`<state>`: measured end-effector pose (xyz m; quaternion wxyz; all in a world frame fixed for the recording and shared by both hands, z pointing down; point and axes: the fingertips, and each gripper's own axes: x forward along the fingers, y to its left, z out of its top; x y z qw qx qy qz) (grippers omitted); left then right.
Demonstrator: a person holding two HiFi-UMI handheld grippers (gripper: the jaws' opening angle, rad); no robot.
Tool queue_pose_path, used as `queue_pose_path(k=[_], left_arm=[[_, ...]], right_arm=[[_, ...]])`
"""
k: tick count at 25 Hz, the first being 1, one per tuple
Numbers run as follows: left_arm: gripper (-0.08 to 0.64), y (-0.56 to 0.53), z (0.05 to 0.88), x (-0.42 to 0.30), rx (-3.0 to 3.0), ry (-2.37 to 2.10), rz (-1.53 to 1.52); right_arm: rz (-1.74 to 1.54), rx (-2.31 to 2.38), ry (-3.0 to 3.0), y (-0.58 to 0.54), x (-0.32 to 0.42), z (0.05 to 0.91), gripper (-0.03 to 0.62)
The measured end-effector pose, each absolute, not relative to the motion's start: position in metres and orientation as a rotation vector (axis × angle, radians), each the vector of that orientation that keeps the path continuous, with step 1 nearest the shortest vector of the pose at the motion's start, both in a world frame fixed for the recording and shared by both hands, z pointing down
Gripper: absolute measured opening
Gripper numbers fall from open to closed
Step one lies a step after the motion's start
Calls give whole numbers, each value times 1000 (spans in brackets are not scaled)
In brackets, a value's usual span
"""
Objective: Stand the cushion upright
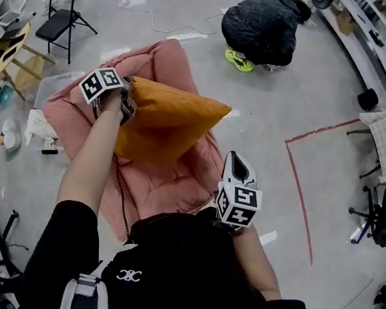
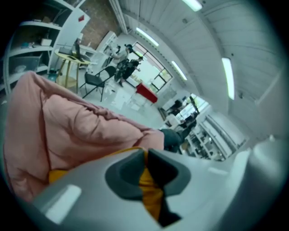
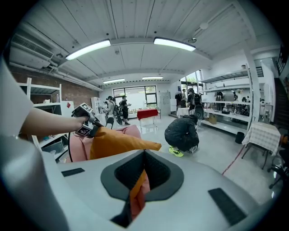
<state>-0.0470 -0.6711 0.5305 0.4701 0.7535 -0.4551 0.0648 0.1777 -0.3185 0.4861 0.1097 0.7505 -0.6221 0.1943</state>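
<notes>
No words or numbers could be read. A small white emblem (image 1: pixel 129 275) on the black top (image 1: pixel 188 267) looked like interlocked letters, too small to make out.

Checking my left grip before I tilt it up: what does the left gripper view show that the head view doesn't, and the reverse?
Left gripper view only: the left tongs pinched shut on the orange cushion's fabric, and ceiling lights. Head view only: the cushion's whole outline on the pink seat, and the right tongs beside it. Both: cushion and pink seat.
</notes>
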Motion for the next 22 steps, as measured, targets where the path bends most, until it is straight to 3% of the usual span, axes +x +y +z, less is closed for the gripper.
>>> queue_pose_path(k=[8,11,14,22], left_arm=[[41,-710,525,-39,1835,-1088,-117],[83,-718,510,-30,1926,-1088,-178],[108,-715,495,-18,2048,-1102,-150],[93,-688,459,-9,2276,-1194,-12]], right_arm=[[552,2206,-1792,-328,211,479,-2],[547,2212,-1779,-332,225,476,-2],[540,2197,-1787,-336,231,474,-2],[547,2166,-1852,-354,230,476,-2]])
